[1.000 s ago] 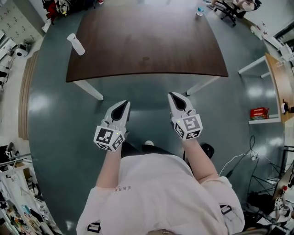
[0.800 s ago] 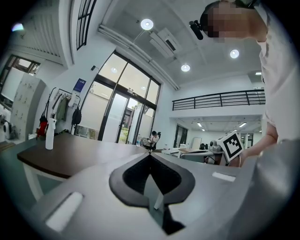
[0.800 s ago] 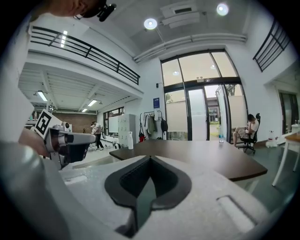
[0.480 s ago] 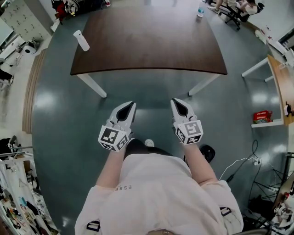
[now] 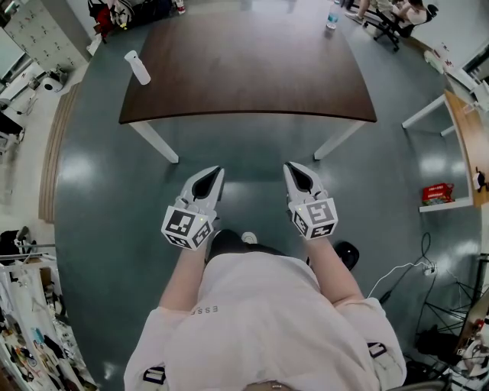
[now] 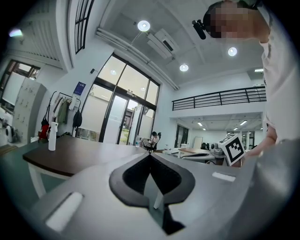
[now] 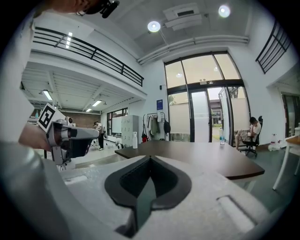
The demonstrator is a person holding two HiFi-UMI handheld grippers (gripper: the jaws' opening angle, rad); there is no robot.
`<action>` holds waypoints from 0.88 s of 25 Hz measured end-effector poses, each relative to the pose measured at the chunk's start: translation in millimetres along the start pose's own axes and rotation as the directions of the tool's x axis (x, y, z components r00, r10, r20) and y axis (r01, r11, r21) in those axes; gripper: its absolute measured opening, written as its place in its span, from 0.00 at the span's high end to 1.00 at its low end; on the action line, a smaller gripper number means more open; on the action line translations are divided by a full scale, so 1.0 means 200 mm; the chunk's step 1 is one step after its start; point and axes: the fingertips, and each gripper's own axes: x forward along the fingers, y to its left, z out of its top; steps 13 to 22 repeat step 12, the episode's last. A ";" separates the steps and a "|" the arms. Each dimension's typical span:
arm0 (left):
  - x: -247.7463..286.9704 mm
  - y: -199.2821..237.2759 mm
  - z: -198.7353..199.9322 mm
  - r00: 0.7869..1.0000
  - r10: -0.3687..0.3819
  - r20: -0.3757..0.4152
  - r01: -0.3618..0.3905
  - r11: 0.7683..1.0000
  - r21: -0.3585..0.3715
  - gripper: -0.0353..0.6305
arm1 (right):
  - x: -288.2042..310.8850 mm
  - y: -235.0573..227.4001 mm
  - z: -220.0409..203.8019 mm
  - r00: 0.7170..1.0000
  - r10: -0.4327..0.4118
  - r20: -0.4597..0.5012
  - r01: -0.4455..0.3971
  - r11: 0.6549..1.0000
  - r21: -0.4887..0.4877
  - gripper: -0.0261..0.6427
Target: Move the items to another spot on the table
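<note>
- While both grippers hang in the air over the grey floor [image 5: 99, 176], short of the near edge, the dark brown counter [image 5: 248, 69] lies ahead of them and neither touches it.
- Far left: white spray bottle [image 5: 137, 67] stands upright at the counter's left corner, close to the edge.
- Left gripper [image 5: 217, 169]: points about level toward the counter. Its own view shows the fingers [image 6: 126, 180] closed tip to tip, with nothing between them.
- Between the two grippers, low in the head view: the person's pale shirt [image 5: 260, 321].
- Right gripper [image 5: 289, 166]: beside the left one, well apart from it and roughly level with it, tilted slightly downward. Fingers [image 7: 122, 183] are pressed together and empty in its own view.
- Right of that: clear water bottle [image 5: 331, 17] upright at the counter's far right corner, well apart from the spray bottle.
- Counter surface between the two bottles looks bare.
- Far right: red box [image 5: 434, 192] on a white shelf [image 5: 439, 203], away from the counter.
</note>
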 end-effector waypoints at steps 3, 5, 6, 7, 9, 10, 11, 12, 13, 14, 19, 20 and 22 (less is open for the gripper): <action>0.01 0.00 0.01 1.000 -0.002 -0.001 0.002 1.000 0.003 0.92 | 0.00 -0.01 0.01 1.000 -0.005 0.002 0.005 1.000 -0.004 0.98; 0.01 0.01 0.02 1.000 0.000 -0.001 0.000 1.000 0.000 0.92 | 0.00 -0.01 0.02 1.000 -0.004 0.002 0.004 1.000 -0.006 0.98; 0.01 0.02 0.02 1.000 0.001 -0.001 -0.001 1.000 -0.001 0.92 | 0.00 -0.01 0.02 1.000 -0.004 0.001 0.004 1.000 -0.009 0.98; 0.01 0.02 0.02 1.000 0.001 -0.001 -0.001 1.000 -0.003 0.92 | 0.00 -0.01 0.02 1.000 -0.005 0.001 0.005 1.000 -0.012 0.98; 0.01 0.03 0.02 1.000 0.001 -0.002 -0.001 1.000 -0.006 0.92 | 0.00 0.00 0.02 1.000 -0.006 0.001 0.006 1.000 -0.017 0.98; 0.01 0.04 0.02 1.000 0.001 -0.002 -0.001 1.000 -0.008 0.92 | 0.01 0.00 0.02 1.000 -0.006 0.001 0.006 1.000 -0.018 0.98; 0.01 0.04 0.01 1.000 0.001 -0.002 -0.001 1.000 -0.010 0.92 | 0.02 0.00 0.02 1.000 -0.006 0.002 0.006 1.000 -0.019 0.98; 0.02 0.05 0.01 1.000 0.001 -0.003 -0.001 1.000 -0.011 0.92 | 0.02 0.00 0.02 1.000 -0.006 0.002 0.007 1.000 -0.019 0.98; 0.02 0.05 0.01 1.000 0.001 -0.003 -0.001 1.000 -0.011 0.92 | 0.02 0.00 0.02 1.000 -0.006 0.002 0.007 1.000 -0.019 0.98; 0.02 0.05 0.01 1.000 0.001 -0.003 -0.001 1.000 -0.011 0.92 | 0.02 0.00 0.02 1.000 -0.006 0.002 0.007 1.000 -0.019 0.98; 0.02 0.05 0.01 1.000 0.001 -0.003 -0.001 1.000 -0.011 0.92 | 0.02 0.00 0.02 1.000 -0.006 0.002 0.007 1.000 -0.019 0.98; 0.02 0.05 0.01 1.000 0.001 -0.003 -0.001 1.000 -0.011 0.92 | 0.02 0.00 0.02 1.000 -0.006 0.002 0.007 1.000 -0.019 0.98; 0.02 0.05 0.01 1.000 0.001 -0.003 -0.001 1.000 -0.011 0.92 | 0.02 0.00 0.02 1.000 -0.006 0.002 0.007 1.000 -0.019 0.98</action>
